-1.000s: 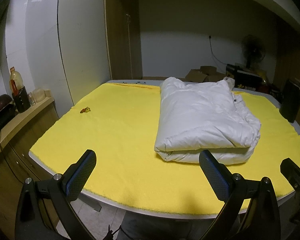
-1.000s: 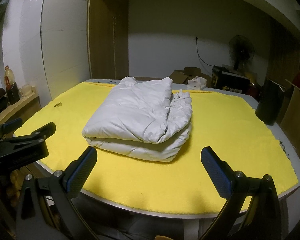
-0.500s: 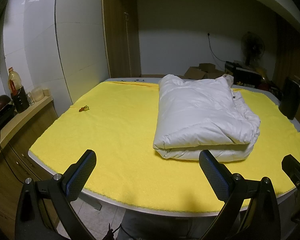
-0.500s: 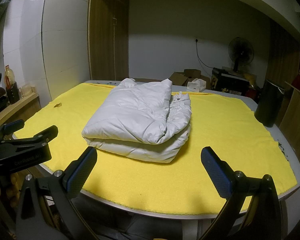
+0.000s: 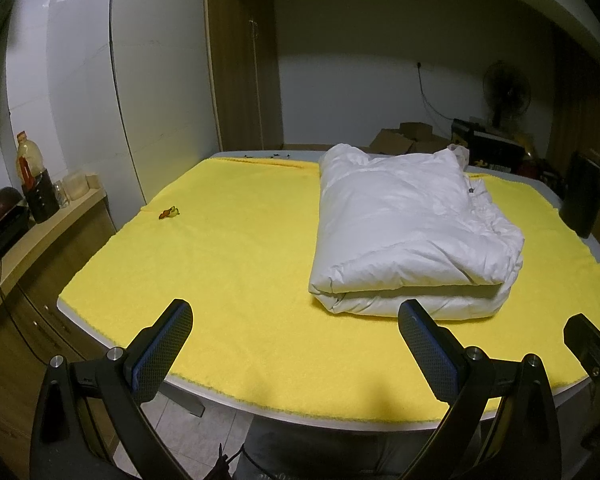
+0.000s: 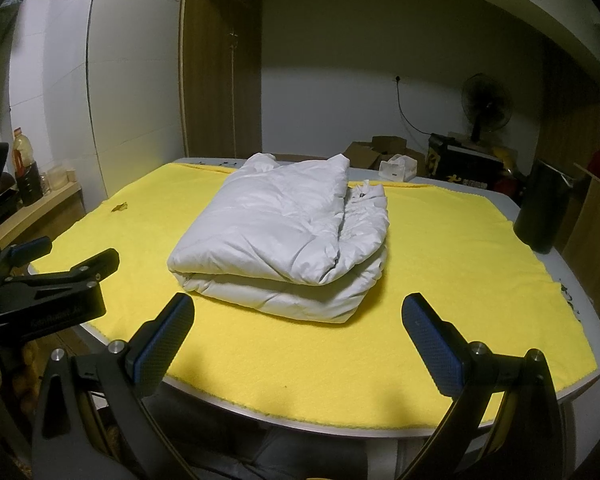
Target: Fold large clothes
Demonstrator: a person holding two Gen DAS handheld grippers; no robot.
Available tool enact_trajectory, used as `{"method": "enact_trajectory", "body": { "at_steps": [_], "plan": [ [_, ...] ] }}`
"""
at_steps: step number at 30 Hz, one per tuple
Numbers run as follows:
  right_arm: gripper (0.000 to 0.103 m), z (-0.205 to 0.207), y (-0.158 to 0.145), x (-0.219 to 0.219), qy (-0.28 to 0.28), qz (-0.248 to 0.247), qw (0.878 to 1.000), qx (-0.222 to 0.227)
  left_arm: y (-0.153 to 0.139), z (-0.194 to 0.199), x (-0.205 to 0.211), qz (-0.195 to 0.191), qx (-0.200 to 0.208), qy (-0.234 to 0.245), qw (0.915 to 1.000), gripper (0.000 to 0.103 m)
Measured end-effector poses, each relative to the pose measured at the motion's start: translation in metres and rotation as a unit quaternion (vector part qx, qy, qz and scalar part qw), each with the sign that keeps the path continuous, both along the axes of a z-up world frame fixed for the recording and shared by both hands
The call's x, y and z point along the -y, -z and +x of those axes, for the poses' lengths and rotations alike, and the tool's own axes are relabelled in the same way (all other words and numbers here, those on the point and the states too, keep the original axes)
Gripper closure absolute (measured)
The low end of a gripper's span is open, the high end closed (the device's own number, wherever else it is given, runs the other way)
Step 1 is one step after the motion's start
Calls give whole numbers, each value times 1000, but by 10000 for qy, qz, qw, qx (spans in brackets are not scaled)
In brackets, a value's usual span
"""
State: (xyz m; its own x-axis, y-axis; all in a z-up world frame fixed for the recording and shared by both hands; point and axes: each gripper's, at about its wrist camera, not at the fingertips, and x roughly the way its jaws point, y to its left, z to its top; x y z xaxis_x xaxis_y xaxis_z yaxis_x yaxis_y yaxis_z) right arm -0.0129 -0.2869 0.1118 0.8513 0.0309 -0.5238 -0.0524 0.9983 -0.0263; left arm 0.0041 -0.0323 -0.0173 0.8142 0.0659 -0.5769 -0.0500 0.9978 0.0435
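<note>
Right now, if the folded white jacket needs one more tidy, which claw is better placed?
Probably the right claw: the white jacket lies straight ahead between its open fingers. From the left claw, also open, the jacket sits off toward its right finger.

I drew both grippers back a little from the folded white jacket [image 5: 412,240], so it sat slightly farther off.

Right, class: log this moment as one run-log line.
left hand-held gripper: open, empty | right hand-held gripper: open, empty | puffy white padded jacket: folded on yellow towel-covered table
</note>
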Motion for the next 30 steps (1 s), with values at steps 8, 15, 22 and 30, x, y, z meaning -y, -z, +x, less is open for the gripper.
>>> {"method": "enact_trajectory", "body": {
  "at_steps": [8,15,22,30],
  "plan": [
    [0,0,0,0,-19,-5,10000,-18,3,2,-1,-20,-64,10,10000,0],
    [0,-1,1,-1,-44,-26,10000,-5,3,4,-2,-18,-89,20,10000,0],
    [0,-1,1,0,-52,-16,10000,-10,4,3,-1,-8,-109,51,9999,0],
    [0,-1,1,-1,-45,-22,10000,-9,4,2,1,-6,-135,62,9999,0]
  ]
}}
